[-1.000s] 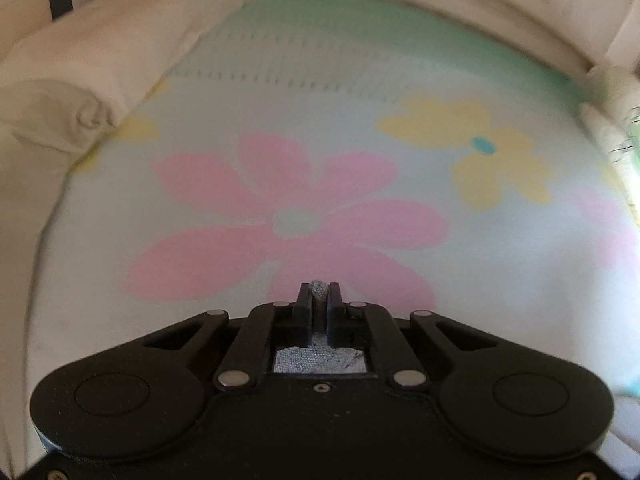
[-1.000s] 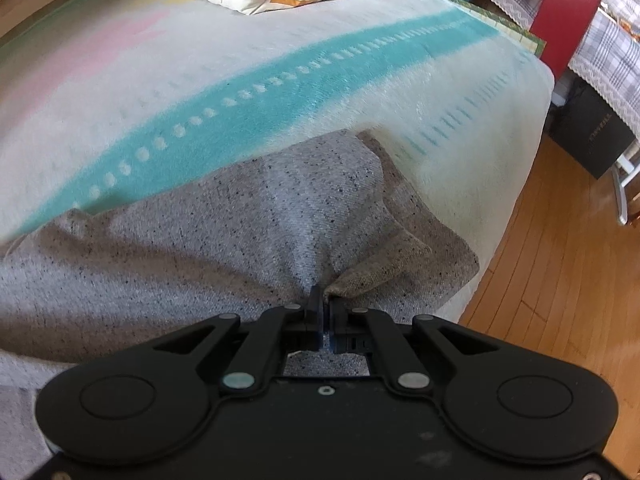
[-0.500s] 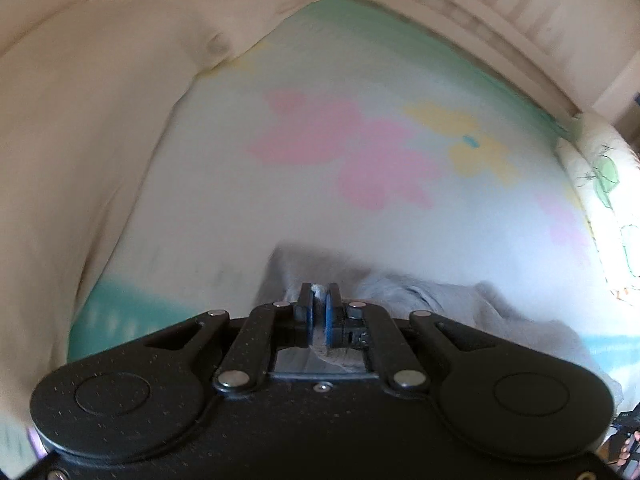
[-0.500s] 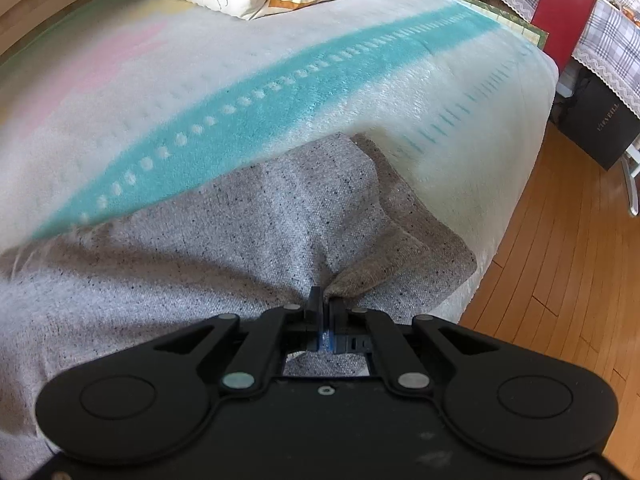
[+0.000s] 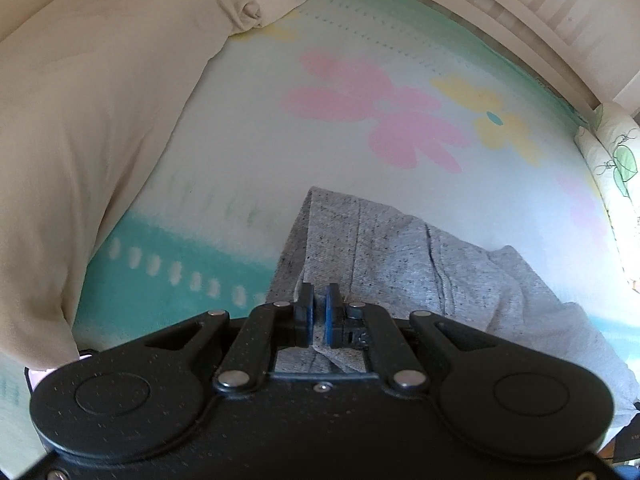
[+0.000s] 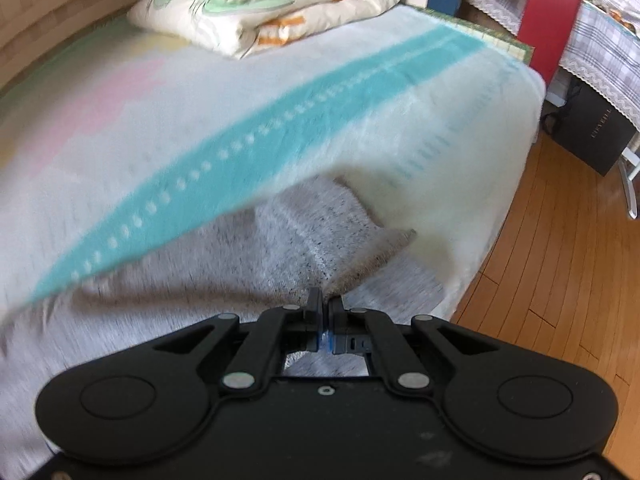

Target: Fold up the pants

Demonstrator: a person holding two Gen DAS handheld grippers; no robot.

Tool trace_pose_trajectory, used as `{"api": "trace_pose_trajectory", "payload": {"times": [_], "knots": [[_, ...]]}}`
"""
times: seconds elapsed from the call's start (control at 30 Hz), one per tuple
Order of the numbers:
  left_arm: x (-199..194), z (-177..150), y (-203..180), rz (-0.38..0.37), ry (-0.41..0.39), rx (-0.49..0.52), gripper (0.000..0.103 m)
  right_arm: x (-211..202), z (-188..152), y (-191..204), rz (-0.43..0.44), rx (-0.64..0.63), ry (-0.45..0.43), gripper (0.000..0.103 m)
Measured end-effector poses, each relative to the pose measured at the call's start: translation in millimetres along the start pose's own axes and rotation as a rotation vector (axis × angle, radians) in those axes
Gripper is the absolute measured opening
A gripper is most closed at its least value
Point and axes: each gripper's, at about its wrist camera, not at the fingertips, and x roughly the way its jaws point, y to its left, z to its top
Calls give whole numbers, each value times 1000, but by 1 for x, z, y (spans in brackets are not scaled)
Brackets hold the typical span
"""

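The left gripper [image 5: 319, 304] is pinching an edge of the grey knit pants [image 5: 420, 256], and the right gripper [image 6: 325, 312] is clamping another fold. The pants are lying on the flowered bed blanket [image 5: 360, 160], looking soft, light and floppy; hems and the waistband probably offer the firmest hold. Beyond is sitting a folded quilt [image 6: 256, 4].

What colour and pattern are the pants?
Heathered grey knit with dark flecks; the pants show sharpest in the left wrist view.
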Motion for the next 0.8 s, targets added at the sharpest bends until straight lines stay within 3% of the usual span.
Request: {"api": "trace_pose_trajectory", "payload": {"times": [0.5, 0.6, 0.7, 0.8], "knots": [[9, -34, 2, 103, 66, 56, 9, 29, -9, -14, -61, -26, 83, 2], [4, -36, -4, 180, 67, 98, 16, 27, -11, -11, -68, -68, 90, 3], [-11, -35, -12, 320, -3, 135, 16, 23, -9, -12, -77, -70, 96, 5], [-34, -32, -30, 385, -122, 172, 16, 17, -4, -20, -46, -22, 98, 10]]}}
